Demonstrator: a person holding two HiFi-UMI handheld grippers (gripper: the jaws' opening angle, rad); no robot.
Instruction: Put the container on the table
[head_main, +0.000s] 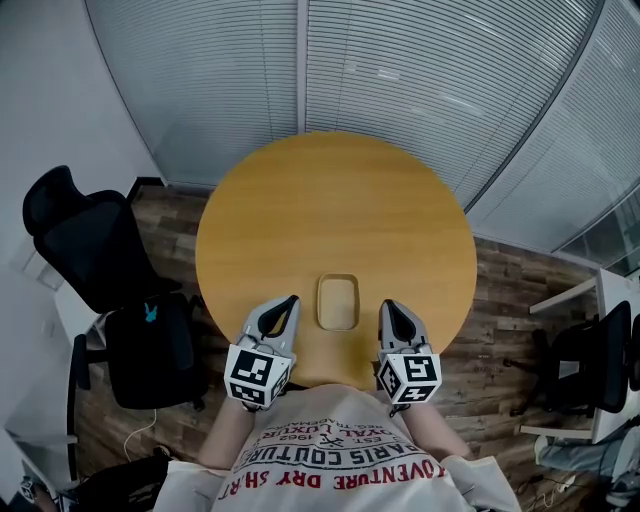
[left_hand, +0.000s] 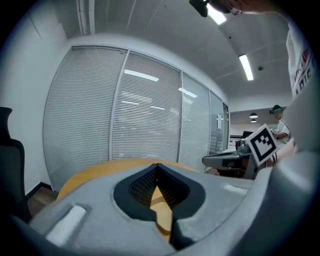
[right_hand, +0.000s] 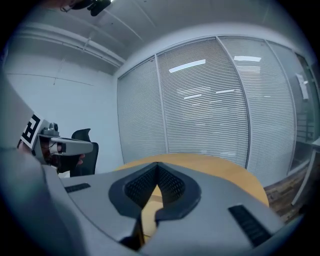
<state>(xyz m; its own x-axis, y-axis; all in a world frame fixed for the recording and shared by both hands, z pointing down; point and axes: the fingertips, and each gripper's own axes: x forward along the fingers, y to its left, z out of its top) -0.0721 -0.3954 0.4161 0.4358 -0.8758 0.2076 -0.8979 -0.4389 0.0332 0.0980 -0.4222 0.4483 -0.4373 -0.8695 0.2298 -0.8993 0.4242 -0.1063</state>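
A shallow rectangular container (head_main: 338, 301), see-through with rounded corners, lies flat on the round wooden table (head_main: 335, 210) near its front edge. My left gripper (head_main: 290, 300) hovers just left of it and my right gripper (head_main: 386, 304) just right of it, neither touching it. Both are shut with nothing between the jaws. In the left gripper view the jaws (left_hand: 157, 166) meet at their tips, and the right gripper (left_hand: 235, 157) shows off to the right. In the right gripper view the jaws (right_hand: 157, 165) are likewise closed, and the left gripper (right_hand: 62, 145) shows at the left.
A black office chair (head_main: 85, 245) and a black bag (head_main: 150, 345) stand left of the table. Another dark chair (head_main: 590, 360) and a white desk edge (head_main: 565, 295) are at the right. A glass wall with blinds (head_main: 400, 80) runs behind the table.
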